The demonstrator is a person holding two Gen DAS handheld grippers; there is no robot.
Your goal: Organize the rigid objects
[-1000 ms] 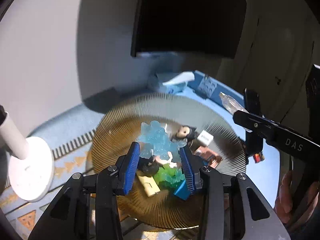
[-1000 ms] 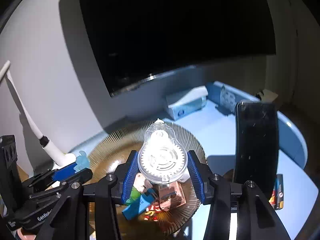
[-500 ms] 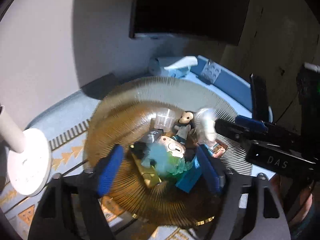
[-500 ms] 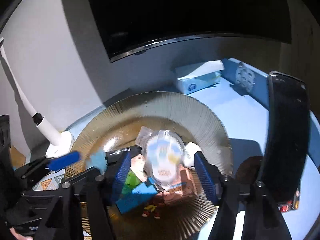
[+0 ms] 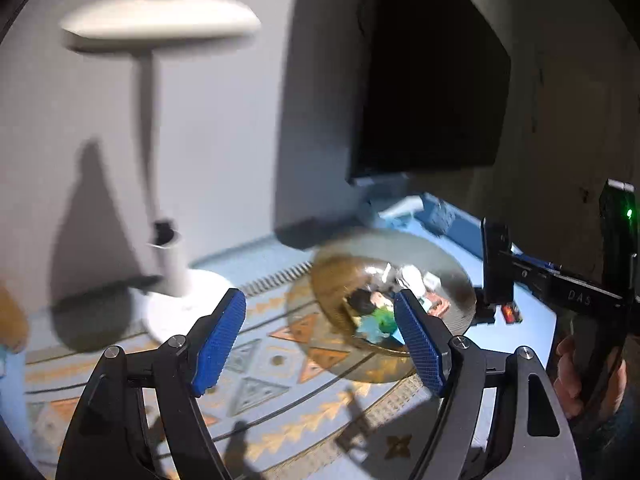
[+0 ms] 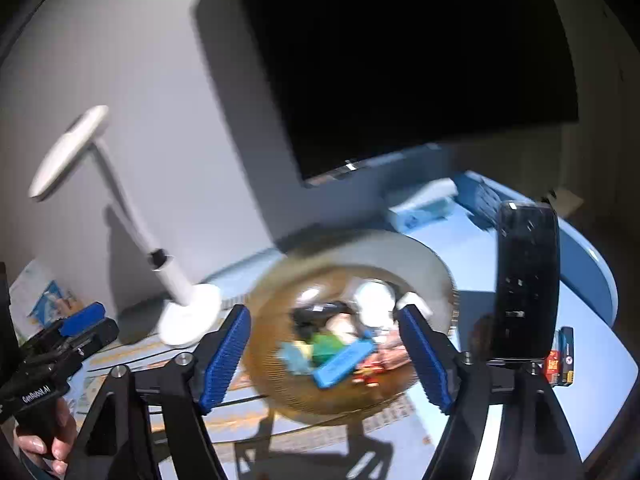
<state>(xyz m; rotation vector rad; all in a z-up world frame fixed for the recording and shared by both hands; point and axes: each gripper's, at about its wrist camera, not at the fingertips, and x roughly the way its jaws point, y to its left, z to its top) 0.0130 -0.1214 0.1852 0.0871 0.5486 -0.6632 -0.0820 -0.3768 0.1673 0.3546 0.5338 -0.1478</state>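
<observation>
The left claw [image 5: 320, 340] stood wide with nothing between its blue textured pads [image 5: 219, 342], raised above the patterned blue and orange mat [image 5: 256, 384] that covered the near part of the pale blue counter [image 6: 472, 244]. The right claw [image 6: 324, 356] had its jaws opening, and nothing was held between its blue pads [image 6: 226, 356]; the items seen through the gap lay below in the dish, clear of the pads. The round ribbed amber glass dish [image 6: 420, 256] sat on the counter ahead of both claws, partly on the mat. Inside it lay a heap of small rigid objects: a flat blue rectangular block [image 6: 344, 364], a green translucent piece [image 6: 326, 344], a pale blue translucent piece [image 6: 294, 354], a clear rounded plastic case [image 6: 374, 304], a black item [image 6: 316, 312] and a reddish printed packet [image 6: 384, 360]. Motion blur prevented finer identification. A white desk lamp with a round base [image 5: 176, 292] stood on the counter to the left of the dish, well apart from it. A dark upright phone-like slab [image 6: 526, 288] stood just right of the dish. A large black monitor [image 6: 400, 60] stood behind the counter against the grey wall. A person's hand [image 5: 572, 376] gripped the handle of the right claw.
</observation>
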